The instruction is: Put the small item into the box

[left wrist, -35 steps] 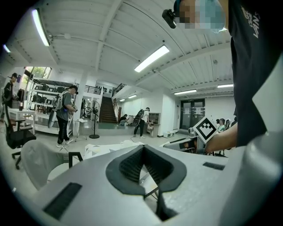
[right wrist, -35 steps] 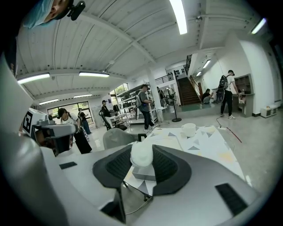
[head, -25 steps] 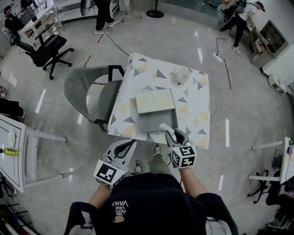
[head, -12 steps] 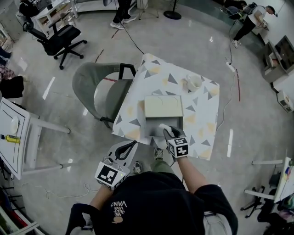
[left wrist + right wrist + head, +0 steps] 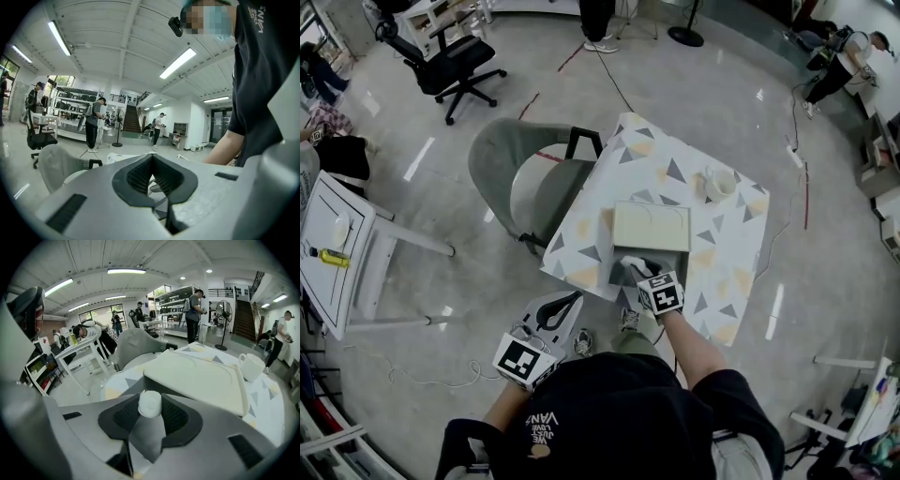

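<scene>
The small item (image 5: 632, 263) is a white, soft-looking cylinder, and my right gripper (image 5: 637, 270) is shut on it. In the right gripper view the item (image 5: 150, 405) sticks up between the dark pads of that gripper (image 5: 150, 417). It hangs over the near end of the grey open box (image 5: 674, 260), whose cream lid (image 5: 651, 226) lies tilted across the far half. My left gripper (image 5: 577, 295) is held low beside the person's body, off the table, shut and empty. The left gripper view shows this gripper (image 5: 151, 157) with its pads together.
The box sits on a small table with a triangle-patterned cloth (image 5: 724, 267). A white cup (image 5: 718, 183) stands at the far right corner. A grey-green chair (image 5: 525, 183) is pushed against the table's left side. People and office chairs are further off on the shiny floor.
My right gripper has carried the white item forward, from the table's near edge to over the grey box. The left gripper has stayed low and shut.
</scene>
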A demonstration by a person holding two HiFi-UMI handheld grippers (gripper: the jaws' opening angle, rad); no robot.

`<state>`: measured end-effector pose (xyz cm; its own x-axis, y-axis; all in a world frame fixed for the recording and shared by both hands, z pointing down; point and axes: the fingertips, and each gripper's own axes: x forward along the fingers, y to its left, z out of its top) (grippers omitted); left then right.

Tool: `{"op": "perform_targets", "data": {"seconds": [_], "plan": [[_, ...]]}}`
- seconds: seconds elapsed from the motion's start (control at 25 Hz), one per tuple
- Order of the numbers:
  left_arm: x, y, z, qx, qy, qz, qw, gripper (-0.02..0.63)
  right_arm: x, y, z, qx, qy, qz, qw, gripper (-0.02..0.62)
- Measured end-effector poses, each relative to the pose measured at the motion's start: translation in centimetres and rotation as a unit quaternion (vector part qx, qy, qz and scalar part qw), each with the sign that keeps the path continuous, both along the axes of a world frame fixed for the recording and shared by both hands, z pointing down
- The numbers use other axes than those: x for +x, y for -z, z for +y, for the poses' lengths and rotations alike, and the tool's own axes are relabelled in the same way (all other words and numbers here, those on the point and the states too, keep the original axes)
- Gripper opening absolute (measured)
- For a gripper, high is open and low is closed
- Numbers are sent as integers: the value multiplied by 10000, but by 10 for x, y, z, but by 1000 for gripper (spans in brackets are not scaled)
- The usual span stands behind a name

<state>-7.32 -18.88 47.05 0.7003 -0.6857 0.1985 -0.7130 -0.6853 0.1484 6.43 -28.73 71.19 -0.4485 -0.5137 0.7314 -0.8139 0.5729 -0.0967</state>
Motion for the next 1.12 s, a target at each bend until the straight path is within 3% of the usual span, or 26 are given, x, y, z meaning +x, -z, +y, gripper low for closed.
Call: {"op": "perform_targets", "data": {"seconds": [0.32, 0.56, 0.88, 1.12], "plan": [[0, 2, -12, -33, 230, -110, 9997, 6, -4, -22, -8, -473, 475, 199, 9976, 127], [1, 2, -21, -40, 330, -163, 9993, 6, -1, -26, -6, -560, 1039, 387, 9923, 132], [8, 0, -29, -79, 312, -111, 9994, 6, 10, -35, -2, -759, 1345, 521, 9866, 140], [15, -3, -32, -5, 306, -70, 9995, 6, 16, -46, 0, -969, 1814, 867, 9748, 144]]}}
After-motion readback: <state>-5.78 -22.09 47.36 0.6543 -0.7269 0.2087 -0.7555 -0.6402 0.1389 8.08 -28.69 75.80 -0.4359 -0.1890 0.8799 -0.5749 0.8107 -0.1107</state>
